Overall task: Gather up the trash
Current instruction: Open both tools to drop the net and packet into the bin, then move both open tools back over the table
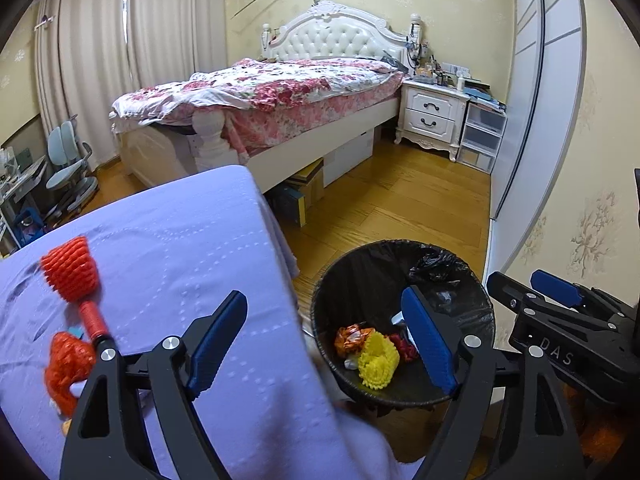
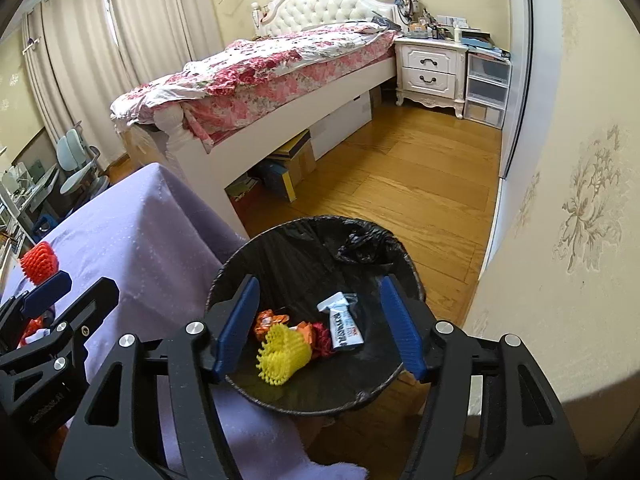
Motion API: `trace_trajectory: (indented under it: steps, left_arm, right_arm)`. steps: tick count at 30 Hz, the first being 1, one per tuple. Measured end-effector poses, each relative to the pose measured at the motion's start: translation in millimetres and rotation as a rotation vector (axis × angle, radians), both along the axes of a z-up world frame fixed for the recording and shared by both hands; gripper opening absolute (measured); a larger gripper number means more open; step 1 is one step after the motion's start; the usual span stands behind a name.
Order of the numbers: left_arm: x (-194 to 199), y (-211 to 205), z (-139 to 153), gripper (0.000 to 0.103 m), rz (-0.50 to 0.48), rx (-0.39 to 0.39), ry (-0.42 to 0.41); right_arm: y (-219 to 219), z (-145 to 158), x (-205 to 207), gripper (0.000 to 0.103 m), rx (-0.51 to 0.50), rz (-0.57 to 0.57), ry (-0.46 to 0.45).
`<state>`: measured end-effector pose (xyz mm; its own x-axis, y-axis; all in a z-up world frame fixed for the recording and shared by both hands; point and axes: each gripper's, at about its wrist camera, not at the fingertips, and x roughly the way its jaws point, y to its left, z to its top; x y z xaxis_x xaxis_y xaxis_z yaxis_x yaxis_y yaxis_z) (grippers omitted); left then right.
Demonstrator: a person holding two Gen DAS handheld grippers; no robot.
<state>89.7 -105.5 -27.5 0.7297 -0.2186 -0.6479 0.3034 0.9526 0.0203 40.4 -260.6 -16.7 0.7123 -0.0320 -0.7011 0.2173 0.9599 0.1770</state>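
A round bin with a black liner point(image 2: 224, 268) stands on the floor beside the purple-clothed table point(image 2: 140, 232). Inside lie a yellow foam net point(image 2: 282, 354), an orange wrapper point(image 2: 268, 320), a red wrapper point(image 2: 322, 338) and a white tube point(image 2: 342, 326). My right gripper point(image 2: 320, 282) hangs open over the bin, nothing between its fingers. My left gripper point(image 1: 324, 300) is open and empty too, straddling the table edge and the bin point(image 1: 320, 292). A red-orange foam net point(image 1: 72, 268) and a second orange net point(image 1: 64, 368) lie on the table cloth point(image 1: 180, 240) left of it.
A bed with a floral cover point(image 1: 280, 92) stands behind, boxes point(image 1: 304, 192) under it. A white nightstand point(image 1: 432, 116) and plastic drawers point(image 1: 480, 136) sit at the back right. The papered wall point(image 2: 560, 200) runs close on the right. Wooden floor point(image 2: 400, 184) lies beyond the bin.
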Motion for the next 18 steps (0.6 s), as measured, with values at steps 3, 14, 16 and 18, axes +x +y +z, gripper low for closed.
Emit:
trace_trajectory:
  steps: [3,14,16,18]
  left_arm:
    - [-9,17,1,0.080,0.024,0.006,0.007]
    - [-37,107,-3,0.080,0.182,0.003,0.036]
    - [-41,119,-7,0.080,0.209,0.006,0.042]
    - [-45,133,-11,0.080,0.233,0.002,0.057]
  right_arm:
    - [15,2,-5,0.063,0.005,0.037,0.001]
    - [89,4,-15,0.065,-0.005,0.176,0.023]
    - [103,3,-17,0.065,-0.007,0.201,0.030]
    - [115,2,-18,0.065,-0.006,0.223,0.036]
